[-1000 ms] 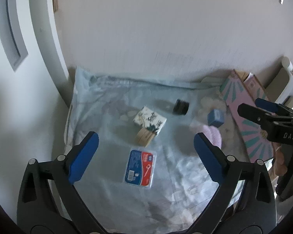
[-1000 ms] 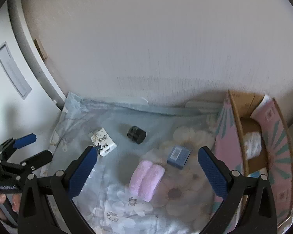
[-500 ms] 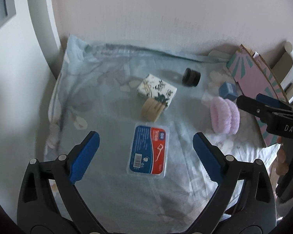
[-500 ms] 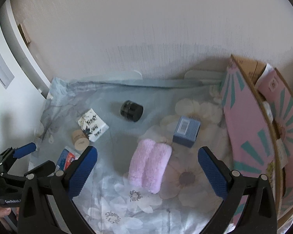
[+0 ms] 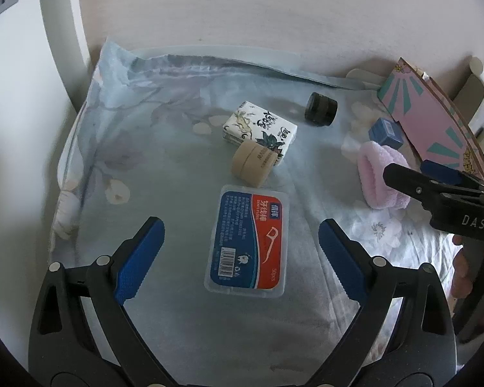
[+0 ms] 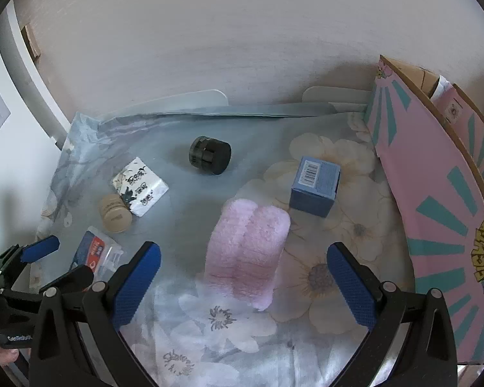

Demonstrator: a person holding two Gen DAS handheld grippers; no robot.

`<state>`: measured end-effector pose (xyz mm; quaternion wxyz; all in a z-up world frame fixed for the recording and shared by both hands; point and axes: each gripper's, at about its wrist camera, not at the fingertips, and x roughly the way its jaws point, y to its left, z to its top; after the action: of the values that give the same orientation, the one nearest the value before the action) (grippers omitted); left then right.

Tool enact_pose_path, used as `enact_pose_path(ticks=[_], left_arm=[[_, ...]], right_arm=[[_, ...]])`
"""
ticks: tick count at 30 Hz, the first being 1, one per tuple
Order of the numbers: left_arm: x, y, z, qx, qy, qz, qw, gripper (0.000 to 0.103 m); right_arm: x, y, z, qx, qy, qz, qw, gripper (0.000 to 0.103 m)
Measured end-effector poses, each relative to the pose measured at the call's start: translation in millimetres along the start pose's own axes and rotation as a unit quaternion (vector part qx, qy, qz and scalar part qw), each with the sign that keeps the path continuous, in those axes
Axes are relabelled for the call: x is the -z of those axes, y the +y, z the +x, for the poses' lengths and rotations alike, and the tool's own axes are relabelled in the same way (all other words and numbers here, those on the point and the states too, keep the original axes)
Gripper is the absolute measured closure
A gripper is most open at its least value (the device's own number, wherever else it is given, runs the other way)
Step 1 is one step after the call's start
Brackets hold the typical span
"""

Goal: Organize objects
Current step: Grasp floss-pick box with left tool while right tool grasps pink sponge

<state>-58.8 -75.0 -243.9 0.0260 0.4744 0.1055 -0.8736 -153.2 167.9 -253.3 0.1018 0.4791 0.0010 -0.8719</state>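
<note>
On a floral cloth lie a clear floss-pick box [image 5: 249,240] with a blue and red label, a tan round jar [image 5: 251,163], a white tissue pack [image 5: 260,129], a black jar [image 5: 321,109], a blue small box [image 6: 316,185] and a pink fluffy towel [image 6: 250,250]. My left gripper [image 5: 242,258] is open, with the floss-pick box between its fingers but apart from them. My right gripper [image 6: 243,288] is open and empty, just short of the pink towel. The left gripper also shows in the right wrist view [image 6: 56,259].
A pink and teal cardboard box [image 6: 435,200] stands open at the right edge of the cloth. A wall runs along the back, and a white door frame [image 5: 61,32] is at the left. The cloth [image 5: 164,167] is wrinkled.
Both grippers have come down and forward toward the cloth. The floss-pick box now sits between my left fingers, and the pink towel is closer to my right gripper.
</note>
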Motion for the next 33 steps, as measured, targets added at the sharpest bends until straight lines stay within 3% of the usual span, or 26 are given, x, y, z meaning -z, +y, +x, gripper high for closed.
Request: enact_pose_path(ticks=[11,14,23,28,33], left_arm=[[7.9,1.3,10.5,-0.014,0.001,-0.002,0.9999,0.007],[9.5,1.3,14.5,-0.014,0.005,-0.002,0.9999,0.014],[7.3,-4.0,25.3,-0.020,0.013,0.005,0.9997,0.029],[1.8,-6.0,26.7,-0.017,0.017,0.014,0.9996,0.051],[-0.4,-5.8,27.8,-0.017,0.019,0.010,0.9996,0.051]], right_arm=[[0.9,3.0,17.9,0.004,0.002,-0.006,1.000,0.003],[0.2,4.3,23.8,0.009,0.002,-0.011,1.000,0.005],[-1.3,5.4,38.1,0.007,0.014,-0.020,1.000,0.032],[-5.6,2.1,40.6,0.005,0.021,-0.019,1.000,0.047],[-6.0,-2.6,42.5,0.006,0.025,-0.013,1.000,0.058]])
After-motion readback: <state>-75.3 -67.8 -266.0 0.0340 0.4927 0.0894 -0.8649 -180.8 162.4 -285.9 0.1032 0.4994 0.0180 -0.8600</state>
